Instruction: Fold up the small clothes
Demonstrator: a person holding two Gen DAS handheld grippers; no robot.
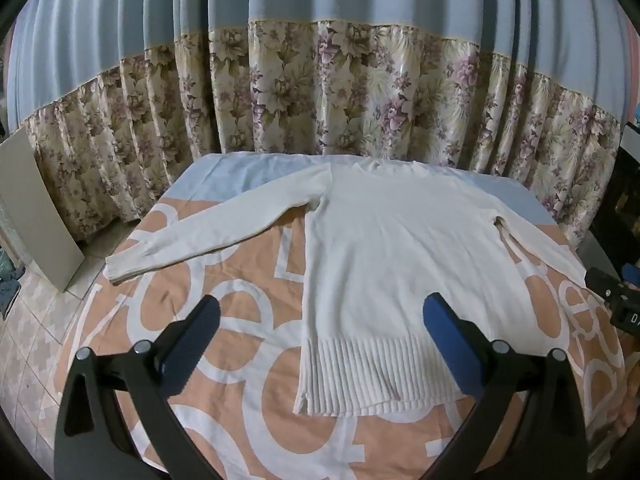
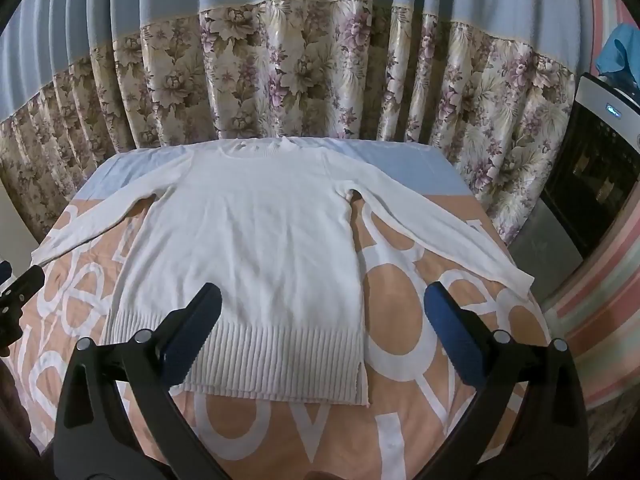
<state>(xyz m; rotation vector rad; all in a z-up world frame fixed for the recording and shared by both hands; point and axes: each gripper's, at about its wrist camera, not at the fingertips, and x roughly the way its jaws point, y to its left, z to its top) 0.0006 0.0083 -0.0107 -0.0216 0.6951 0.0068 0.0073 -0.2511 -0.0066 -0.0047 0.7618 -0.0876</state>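
white knit sweater (image 2: 248,240) laid flat, sleeves spread; judged soft, light, limp. best pinched at cuff or ribbed hem (image 2: 256,360). left gripper (image 1: 320,344) and right gripper (image 2: 322,340) spread apart, empty.

White sweater (image 2: 248,232) on peach-and-white lettered cloth (image 2: 400,320); floral curtain (image 2: 300,76).

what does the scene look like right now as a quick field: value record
garment: white sweater, spread flat, unfolded
sleeves: both stretched out to the sides
hem: ribbed, nearest the cameras
surface: peach and white lettered cloth under the sweater
left claw: open, above the hem, holding nothing
right claw: open, above the hem's right corner, holding nothing
backdrop: floral curtain
fold progress: not started
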